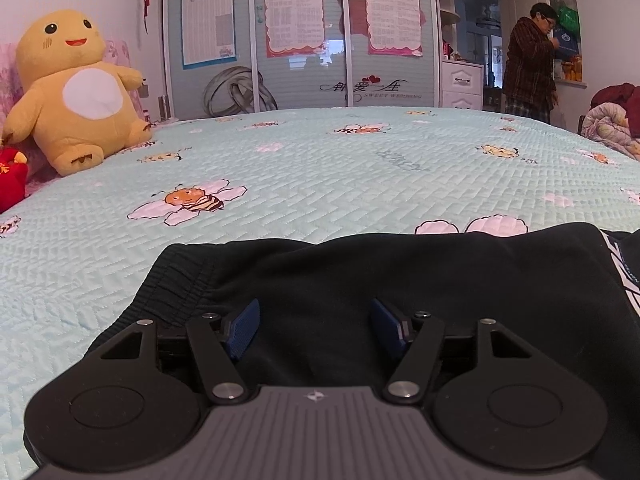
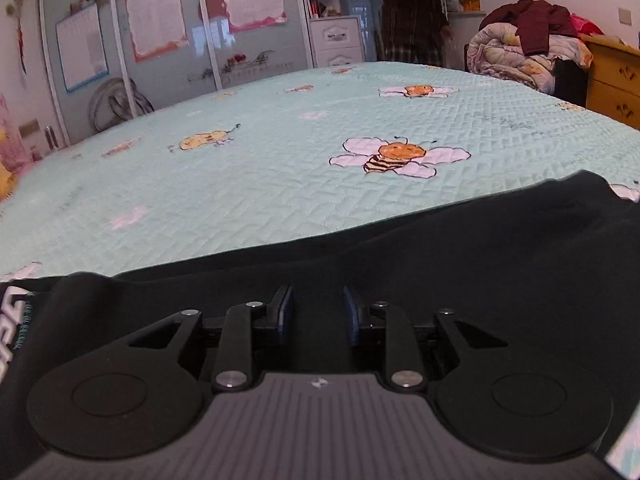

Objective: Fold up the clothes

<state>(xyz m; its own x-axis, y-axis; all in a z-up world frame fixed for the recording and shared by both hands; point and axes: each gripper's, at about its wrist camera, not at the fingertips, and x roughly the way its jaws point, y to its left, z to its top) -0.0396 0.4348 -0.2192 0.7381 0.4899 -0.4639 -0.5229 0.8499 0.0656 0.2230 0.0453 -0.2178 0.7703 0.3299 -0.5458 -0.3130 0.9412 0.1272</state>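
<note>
A: Bedroom, bee-print bedspread (image 1: 320,168): where does the garment (image 1: 400,280) lie?

B: One black garment, flat on the near edge of the bedspread, its long axis running nine o'clock to three. Ribbed waistband (image 1: 180,280) at the left end; a white-lettered stripe (image 1: 624,276) shows at three o'clock in the left view.

A: And the grippers?

B: Two. The left gripper (image 1: 316,328) sits over the cloth near the waistband, jaws wide apart, nothing pinched. The right gripper (image 2: 318,312) has jaws parted narrowly, cloth at twelve o'clock beneath them, no pinch visible. Left is nearer the waistband, so that end looks like its to take.

A: Beyond that?

B: One yellow plush toy (image 1: 76,88) at ten o'clock, one person (image 1: 532,64) standing at two, one quilt heap (image 2: 516,52), three posters on the wardrobe (image 1: 300,40).
</note>
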